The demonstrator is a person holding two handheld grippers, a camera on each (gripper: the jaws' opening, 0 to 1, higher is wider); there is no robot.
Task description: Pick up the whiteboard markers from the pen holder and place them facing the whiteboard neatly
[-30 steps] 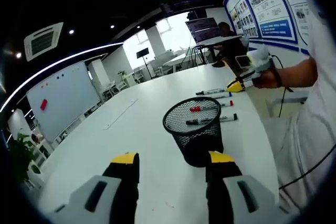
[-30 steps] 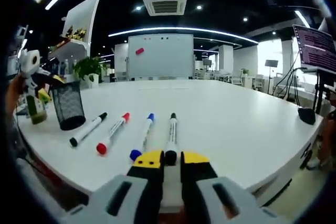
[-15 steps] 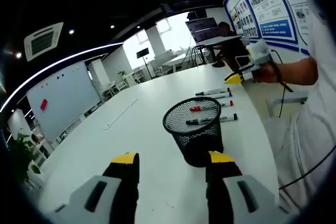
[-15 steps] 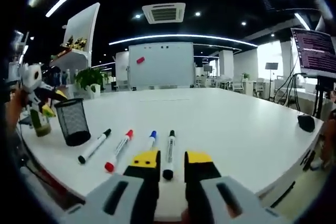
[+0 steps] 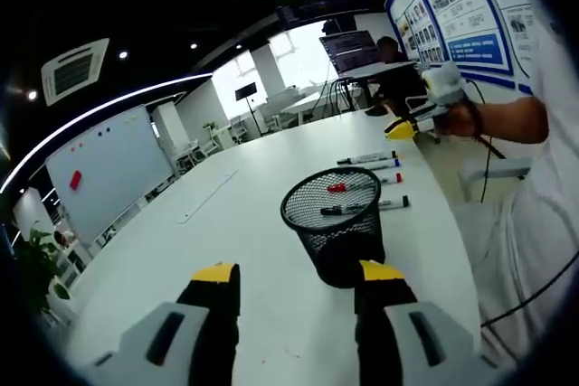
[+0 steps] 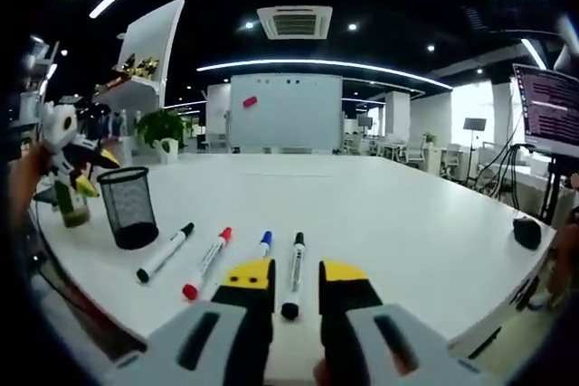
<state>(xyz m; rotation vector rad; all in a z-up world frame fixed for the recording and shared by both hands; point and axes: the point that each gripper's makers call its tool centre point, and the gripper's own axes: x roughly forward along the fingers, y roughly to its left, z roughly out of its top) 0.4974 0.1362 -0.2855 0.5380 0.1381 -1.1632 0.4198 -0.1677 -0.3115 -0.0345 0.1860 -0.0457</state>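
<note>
Four whiteboard markers lie side by side on the white table (image 6: 407, 214), pointing toward the whiteboard (image 6: 285, 113): a black-capped one (image 6: 166, 251), a red one (image 6: 208, 262), a blue one (image 6: 263, 242) and another black one (image 6: 293, 261). My right gripper (image 6: 294, 273) hovers open just above the near end of that last marker. The black mesh pen holder (image 6: 128, 208) stands to their left. My left gripper (image 5: 298, 273) is open just short of the pen holder (image 5: 333, 223), with markers (image 5: 375, 165) visible behind and through its mesh. The right gripper (image 5: 407, 126) hangs over them.
A person's arm (image 5: 507, 124) reaches in from the right above the table edge. A computer mouse (image 6: 526, 232) lies at the far right of the table. A bottle (image 6: 71, 205) stands beside the holder, a potted plant (image 6: 163, 127) behind it, and a monitor (image 6: 547, 101) rises at right.
My right gripper opened, let go of the right-hand black marker and drew back and up from it. The left gripper and the pen holder have not moved.
</note>
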